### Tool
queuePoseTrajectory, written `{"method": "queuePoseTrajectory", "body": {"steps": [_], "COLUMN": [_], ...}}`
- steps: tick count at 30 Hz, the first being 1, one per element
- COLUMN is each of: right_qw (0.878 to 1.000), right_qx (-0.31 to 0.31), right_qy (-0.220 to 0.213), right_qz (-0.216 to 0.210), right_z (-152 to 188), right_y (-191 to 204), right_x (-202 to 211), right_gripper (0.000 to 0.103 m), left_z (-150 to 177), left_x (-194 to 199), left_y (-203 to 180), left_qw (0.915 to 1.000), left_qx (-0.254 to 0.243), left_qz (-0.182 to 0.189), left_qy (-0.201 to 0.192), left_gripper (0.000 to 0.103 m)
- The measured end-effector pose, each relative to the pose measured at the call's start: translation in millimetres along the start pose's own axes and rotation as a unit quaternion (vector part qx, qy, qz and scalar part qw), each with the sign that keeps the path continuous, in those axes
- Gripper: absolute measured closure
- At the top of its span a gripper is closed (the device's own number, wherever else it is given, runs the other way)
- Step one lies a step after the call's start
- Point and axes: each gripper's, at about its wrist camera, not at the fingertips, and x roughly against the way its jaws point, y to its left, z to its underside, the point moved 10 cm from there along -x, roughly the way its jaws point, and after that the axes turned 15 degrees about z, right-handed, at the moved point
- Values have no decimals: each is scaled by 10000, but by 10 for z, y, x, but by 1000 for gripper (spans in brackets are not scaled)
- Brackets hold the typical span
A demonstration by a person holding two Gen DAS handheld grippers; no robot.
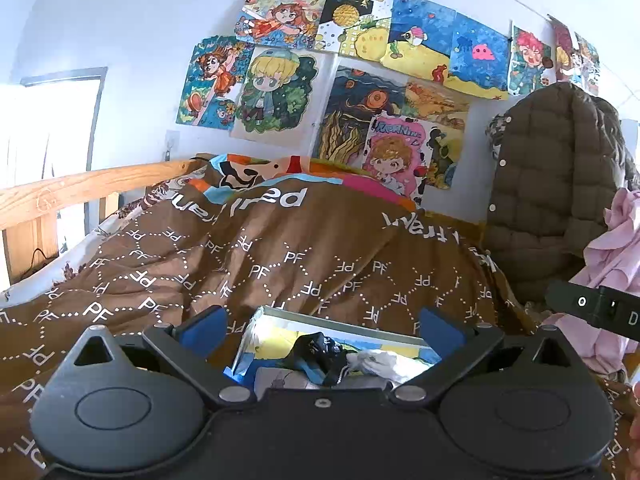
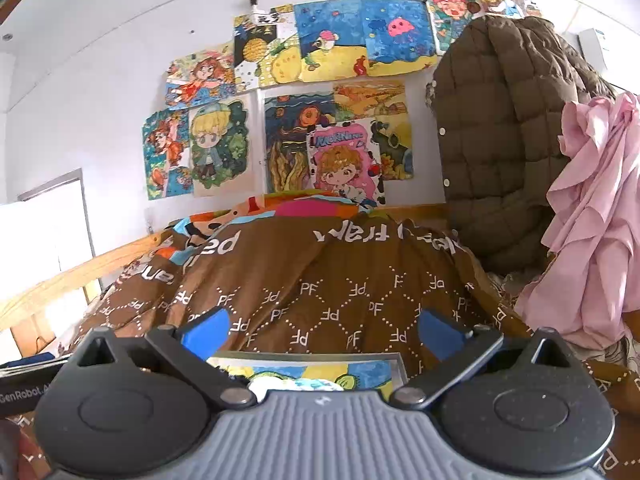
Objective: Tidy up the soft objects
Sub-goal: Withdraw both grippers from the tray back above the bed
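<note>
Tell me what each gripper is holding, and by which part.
Nothing is held. The left gripper and right gripper both stand open above the brown quilt, with no fabric between their blue fingers.

The brown quilt [image 1: 280, 264] is printed all over with white "PF" monograms set in dotted diamond lines, many of them upside down or mirrored. Along its far fold run larger white letters, upside down and creased; "pa" and "fran" can be made out, the rest cannot. In the right wrist view the black bar [image 2: 24, 392] at the lower left reads "GenRobot.A", cut off after that. In the left wrist view a black part [image 1: 592, 308] at the right edge bears "0" and "D". A pink poster [image 2: 344, 160] carries a title too blurred to read.
</note>
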Motion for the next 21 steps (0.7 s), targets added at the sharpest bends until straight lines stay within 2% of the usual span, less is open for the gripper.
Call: {"method": "queuePoseTrajectory", "body": {"steps": [4, 14, 21], "right_qw": [9998, 9998, 9994], "right_qx": [180, 186, 307], "right_qy": [-24, -24, -70], "right_qz": [46, 48, 132], "right_z": [46, 189, 368], "right_y": [5, -16, -4], "right_x": [153, 499, 733], "right_gripper": [0, 0, 0], "left_z": [84, 250, 312], "left_x": [110, 566, 858], "left_y": [-52, -35, -14], "left_qw": [9999, 9998, 9993], "left_qx": [10, 24, -225], "left_qz": [59, -82, -161], "left_qy": [143, 188, 270], "left_gripper": [1, 1, 1]}}
